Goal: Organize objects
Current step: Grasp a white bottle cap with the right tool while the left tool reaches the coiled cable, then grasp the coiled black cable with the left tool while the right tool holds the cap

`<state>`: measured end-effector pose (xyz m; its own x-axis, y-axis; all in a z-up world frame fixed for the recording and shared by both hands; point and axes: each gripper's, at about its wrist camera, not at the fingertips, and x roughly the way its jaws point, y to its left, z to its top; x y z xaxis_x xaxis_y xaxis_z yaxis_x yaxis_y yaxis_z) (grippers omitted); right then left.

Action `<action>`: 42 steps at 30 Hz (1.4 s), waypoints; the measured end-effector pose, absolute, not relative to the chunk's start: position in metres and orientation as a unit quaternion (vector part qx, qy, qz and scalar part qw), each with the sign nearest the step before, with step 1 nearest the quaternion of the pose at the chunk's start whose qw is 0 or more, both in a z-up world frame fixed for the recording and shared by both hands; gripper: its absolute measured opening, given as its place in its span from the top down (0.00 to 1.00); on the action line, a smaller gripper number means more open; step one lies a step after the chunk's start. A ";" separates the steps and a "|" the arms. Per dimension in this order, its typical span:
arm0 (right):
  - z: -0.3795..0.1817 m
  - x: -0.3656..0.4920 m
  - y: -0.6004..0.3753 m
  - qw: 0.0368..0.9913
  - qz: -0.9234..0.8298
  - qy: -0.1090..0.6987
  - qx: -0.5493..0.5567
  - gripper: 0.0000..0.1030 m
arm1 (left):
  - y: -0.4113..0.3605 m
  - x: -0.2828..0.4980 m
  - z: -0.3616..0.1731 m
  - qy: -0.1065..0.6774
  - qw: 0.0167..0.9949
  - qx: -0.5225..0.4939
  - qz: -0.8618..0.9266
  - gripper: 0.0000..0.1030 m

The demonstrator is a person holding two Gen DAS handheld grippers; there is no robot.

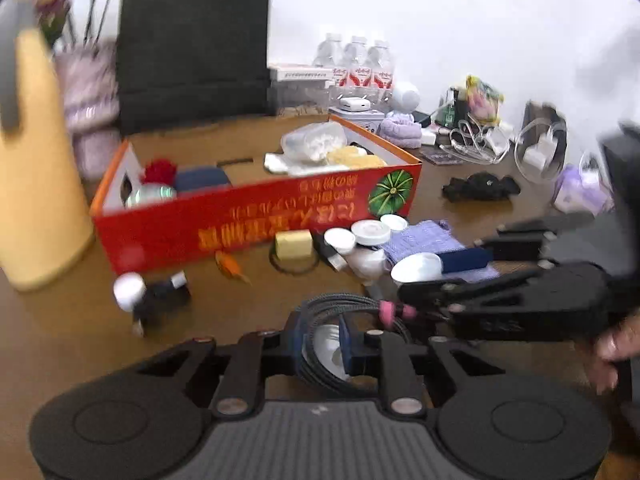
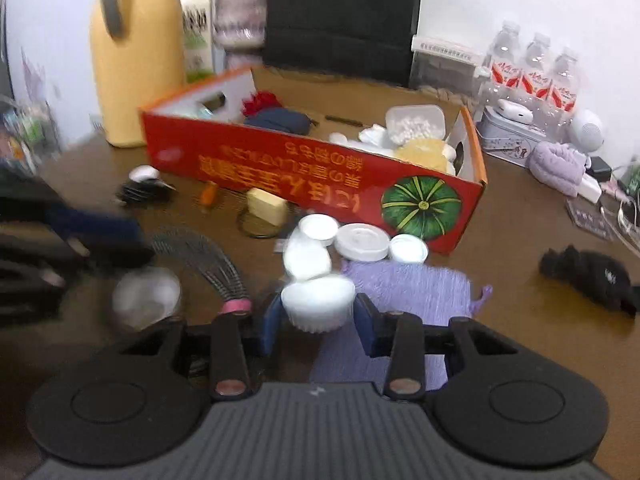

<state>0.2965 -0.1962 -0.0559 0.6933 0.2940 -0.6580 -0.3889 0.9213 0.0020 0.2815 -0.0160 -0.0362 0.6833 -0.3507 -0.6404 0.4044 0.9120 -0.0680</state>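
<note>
A red cardboard box (image 1: 256, 216) holding several items stands on the brown table; it also shows in the right wrist view (image 2: 320, 168). My left gripper (image 1: 322, 344) is shut on a coiled grey braided cable (image 1: 344, 308) with a pink tie, just above the table. My right gripper (image 2: 318, 316) is shut on a white ribbed lid (image 2: 318, 304), over a lilac cloth (image 2: 404, 284). In the left wrist view the right gripper (image 1: 432, 268) comes in from the right with the white lid (image 1: 416, 266). More white lids (image 2: 360, 240) lie before the box.
A yellow jug (image 1: 36, 168) stands left of the box, a black bag (image 1: 192, 48) behind it. A yellow block (image 1: 294, 244), an orange piece (image 1: 230, 266) and a black-and-white adapter (image 1: 156, 294) lie in front. Water bottles (image 2: 532, 68), a black cloth (image 2: 588, 276) and cables lie right.
</note>
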 end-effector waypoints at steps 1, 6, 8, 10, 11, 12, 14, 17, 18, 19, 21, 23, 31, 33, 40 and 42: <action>-0.055 0.288 -0.199 0.919 0.186 0.343 -0.065 0.62 | -0.015 0.276 -0.037 0.342 0.919 0.041 -0.194 0.84; -0.056 0.245 -0.219 0.925 0.165 0.340 -0.042 0.61 | -0.003 0.246 -0.041 0.333 0.924 0.024 -0.187 0.42; -0.058 0.234 -0.225 0.925 0.166 0.340 -0.019 0.61 | -0.001 0.244 -0.043 0.326 0.930 0.017 -0.170 0.24; -0.061 0.227 -0.226 0.926 0.162 0.341 -0.006 0.61 | -0.007 0.253 -0.045 0.329 0.929 0.022 -0.167 0.25; -0.062 0.225 -0.226 0.927 0.159 0.340 -0.002 0.61 | -0.008 0.258 -0.046 0.329 0.930 0.020 -0.163 0.26; -0.063 0.222 -0.226 0.928 0.158 0.339 0.002 0.61 | -0.009 0.262 -0.045 0.326 0.932 0.009 -0.156 0.25; -0.063 0.217 -0.227 0.929 0.158 0.334 0.012 0.61 | -0.016 0.266 -0.043 0.320 0.932 0.001 -0.172 0.12; -0.064 0.211 -0.233 0.930 0.153 0.335 0.023 0.61 | -0.040 0.270 -0.051 0.312 0.917 0.075 -0.238 0.06; -0.064 0.210 -0.235 0.930 0.150 0.335 0.025 0.61 | -0.047 0.272 -0.056 0.316 0.913 0.101 -0.237 0.06; -0.064 0.208 -0.238 0.930 0.147 0.335 0.026 0.61 | -0.051 0.275 -0.061 0.322 0.910 0.118 -0.234 0.06; -0.066 0.205 -0.245 0.931 0.142 0.336 0.032 0.61 | -0.052 0.284 -0.068 0.338 0.905 0.112 -0.231 0.06; -0.069 0.205 -0.249 0.930 0.137 0.339 0.039 0.60 | -0.050 0.291 -0.070 0.349 0.905 0.080 -0.231 0.06; -0.072 0.205 -0.241 0.939 0.127 0.319 -0.001 0.21 | -0.029 0.260 -0.056 0.331 0.911 0.066 -0.237 0.06; -0.064 0.203 -0.238 0.945 0.132 0.298 -0.009 0.36 | -0.015 0.249 -0.049 0.324 0.915 0.055 -0.233 0.05; -0.062 0.238 -0.202 0.924 0.214 0.314 0.024 0.67 | 0.011 0.239 -0.053 0.326 0.916 0.085 -0.216 0.05; -0.070 0.250 -0.188 0.918 0.218 0.329 0.025 0.67 | 0.008 0.243 -0.056 0.326 0.914 0.095 -0.220 0.05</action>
